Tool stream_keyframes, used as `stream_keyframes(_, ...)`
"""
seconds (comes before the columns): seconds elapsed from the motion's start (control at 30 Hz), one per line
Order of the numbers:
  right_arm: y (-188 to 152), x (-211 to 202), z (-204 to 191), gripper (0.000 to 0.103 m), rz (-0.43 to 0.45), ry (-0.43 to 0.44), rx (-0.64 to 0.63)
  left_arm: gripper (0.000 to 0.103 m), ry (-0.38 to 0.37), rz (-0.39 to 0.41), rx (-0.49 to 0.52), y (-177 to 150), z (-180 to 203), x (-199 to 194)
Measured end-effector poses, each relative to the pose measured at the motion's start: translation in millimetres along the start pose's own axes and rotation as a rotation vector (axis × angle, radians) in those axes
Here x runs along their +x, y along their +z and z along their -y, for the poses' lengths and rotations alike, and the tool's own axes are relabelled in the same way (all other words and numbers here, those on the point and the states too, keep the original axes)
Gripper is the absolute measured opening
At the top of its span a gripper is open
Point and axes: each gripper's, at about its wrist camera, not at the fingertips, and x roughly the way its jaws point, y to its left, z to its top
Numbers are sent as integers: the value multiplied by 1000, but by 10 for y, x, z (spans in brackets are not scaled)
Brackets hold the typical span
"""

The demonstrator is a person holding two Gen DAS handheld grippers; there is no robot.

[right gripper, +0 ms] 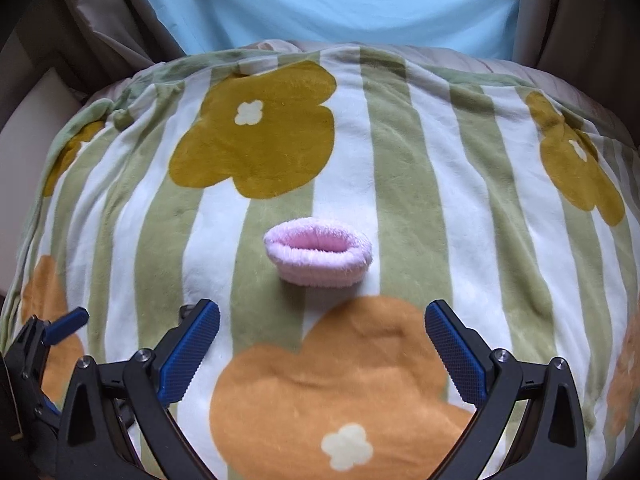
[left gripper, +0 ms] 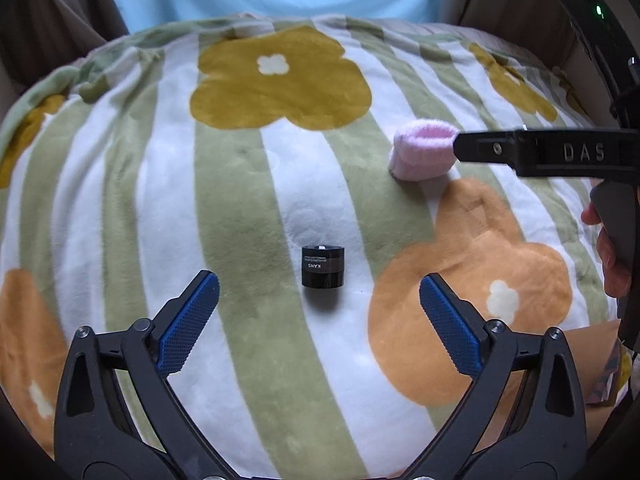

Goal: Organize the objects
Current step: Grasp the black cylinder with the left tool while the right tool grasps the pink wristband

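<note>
We note the small black jar point(left gripper: 323, 266) standing upright on the striped blanket point(left gripper: 240, 208), straight ahead of the left gripper point(left gripper: 319, 308) and centred on the gap between its jaws, just beyond the fingertips, while the rolled pink sock point(right gripper: 318, 257) lies ahead of the right gripper point(right gripper: 322, 336), its long axis running crosswise to the fingers. We judge the left gripper nearer the jar and the right nearer the sock. Both grippers are spread wide, holding nothing and touching neither object; the blue pads point(left gripper: 191, 322) are bare.
</note>
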Motion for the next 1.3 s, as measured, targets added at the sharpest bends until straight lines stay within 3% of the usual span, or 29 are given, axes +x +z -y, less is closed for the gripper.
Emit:
stream_keyframes(0.17,90,325,-54,102,-18,-25,18,94,-38,-59,-38,-38,-94,401)
stream_keyframes(0.33,134,551,-40,102,-38,-67,36,80,-58,-83,-45,-66,-118,649)
stream_keyframes(0.57,147,703,-1,102,-35,-87,70,72,-66,-77,-37,-53,-101,809)
stream_keyframes(0.63,152,727,-8,102,-31,-92,74,65,-73,-68,-36,-43,-99,827)
stream_keyframes(0.83,189,757,-8,83,-23,-76,87,39,-85,-77,-30,4,-97,877)
stream_keyframes(0.93,195,752,-11,72,-17,-55,90,32,-98,-76,-35,24,-114,870)
stream_keyframes(1.3,211,694,-41,58,2,-53,77,32,-108,-80,-50,11,-143,812)
